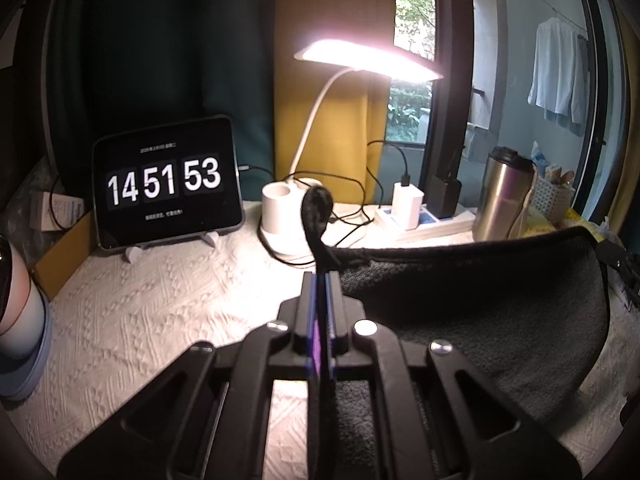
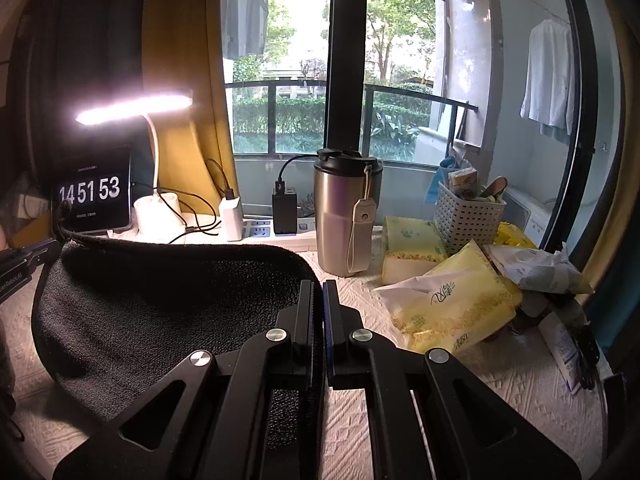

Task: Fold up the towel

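On the left of the white textured worktop (image 1: 160, 300) a black tablet clock (image 1: 168, 188) stands beside a lit white desk lamp (image 1: 360, 56). Our left claw (image 1: 320, 280) is pinched tight on one corner of the dark grey terry towel (image 1: 500, 312), which hangs stretched between both claws above the worktop. Our right claw (image 2: 318, 288) grips the opposite corner. Further right stand a steel tumbler with black lid (image 2: 344, 216) and yellow tissue packs (image 2: 452, 304).

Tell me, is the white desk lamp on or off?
On. The white gooseneck desk lamp has a brightly glowing head that lights the white textured tablecloth beneath.
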A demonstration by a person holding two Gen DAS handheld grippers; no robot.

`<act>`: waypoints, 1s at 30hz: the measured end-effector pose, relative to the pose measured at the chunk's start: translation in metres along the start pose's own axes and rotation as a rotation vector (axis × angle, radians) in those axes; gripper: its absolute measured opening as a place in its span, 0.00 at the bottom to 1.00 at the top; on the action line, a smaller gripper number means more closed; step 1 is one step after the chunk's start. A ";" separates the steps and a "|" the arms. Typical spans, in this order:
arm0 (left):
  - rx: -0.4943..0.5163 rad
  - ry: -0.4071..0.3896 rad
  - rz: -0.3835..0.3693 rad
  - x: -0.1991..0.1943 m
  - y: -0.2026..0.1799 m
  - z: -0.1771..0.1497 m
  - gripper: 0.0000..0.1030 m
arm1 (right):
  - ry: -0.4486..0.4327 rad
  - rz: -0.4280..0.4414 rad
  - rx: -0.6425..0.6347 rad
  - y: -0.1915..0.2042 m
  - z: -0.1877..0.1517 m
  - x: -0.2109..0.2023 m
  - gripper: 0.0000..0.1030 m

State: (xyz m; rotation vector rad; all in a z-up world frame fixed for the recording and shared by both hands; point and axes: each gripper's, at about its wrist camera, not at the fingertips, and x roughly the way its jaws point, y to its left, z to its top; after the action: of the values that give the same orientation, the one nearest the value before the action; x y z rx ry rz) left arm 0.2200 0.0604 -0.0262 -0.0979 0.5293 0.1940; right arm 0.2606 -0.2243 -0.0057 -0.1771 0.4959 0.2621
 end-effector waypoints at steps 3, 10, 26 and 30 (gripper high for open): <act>0.000 0.009 0.003 0.009 0.000 0.001 0.04 | 0.008 0.001 -0.001 -0.001 0.000 0.008 0.05; 0.000 0.035 0.009 0.029 0.000 0.000 0.04 | 0.036 0.005 -0.012 -0.005 0.001 0.029 0.05; 0.003 0.122 0.007 0.078 0.001 -0.009 0.04 | 0.123 0.003 0.000 -0.009 -0.012 0.080 0.05; -0.018 0.167 -0.002 0.091 0.004 -0.013 0.04 | 0.150 0.004 -0.001 -0.009 -0.015 0.092 0.05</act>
State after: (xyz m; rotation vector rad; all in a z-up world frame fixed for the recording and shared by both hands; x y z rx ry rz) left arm 0.2894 0.0767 -0.0842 -0.1326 0.6936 0.1892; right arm 0.3346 -0.2173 -0.0628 -0.1982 0.6452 0.2539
